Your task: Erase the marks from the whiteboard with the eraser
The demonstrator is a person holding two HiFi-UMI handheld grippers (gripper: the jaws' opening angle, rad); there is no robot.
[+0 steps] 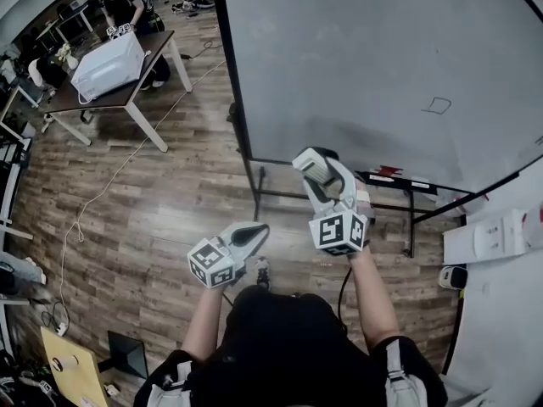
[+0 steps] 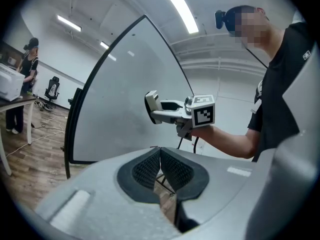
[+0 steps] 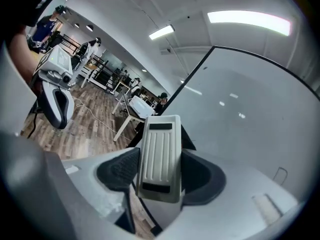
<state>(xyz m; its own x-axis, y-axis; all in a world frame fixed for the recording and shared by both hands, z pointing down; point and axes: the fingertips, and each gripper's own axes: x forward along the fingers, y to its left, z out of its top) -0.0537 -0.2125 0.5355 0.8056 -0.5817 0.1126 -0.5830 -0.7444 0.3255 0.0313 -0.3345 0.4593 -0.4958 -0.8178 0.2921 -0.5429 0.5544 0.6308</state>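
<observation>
A large whiteboard point(image 1: 373, 66) on a black stand fills the upper right of the head view, with a small pen-drawn box mark point(image 1: 437, 105) near its right side. My right gripper point(image 1: 318, 170) is shut on a white ribbed eraser point(image 3: 160, 156), held near the board's lower edge, left of and below the mark. That mark point(image 3: 281, 173) shows at the far right in the right gripper view. My left gripper point(image 1: 251, 234) hangs lower and to the left, over the wood floor, shut with nothing between its pads point(image 2: 145, 170). The left gripper view shows the right gripper with the eraser point(image 2: 151, 104) before the whiteboard point(image 2: 125, 99).
The board's black stand point(image 1: 254, 185) has a tray with markers point(image 1: 389, 173). A table point(image 1: 119, 91) with a white machine point(image 1: 109, 64) stands at the upper left, a person point(image 1: 125, 2) behind it. A cable point(image 1: 110, 185) trails across the floor. A white unit point(image 1: 496, 236) sits at the right.
</observation>
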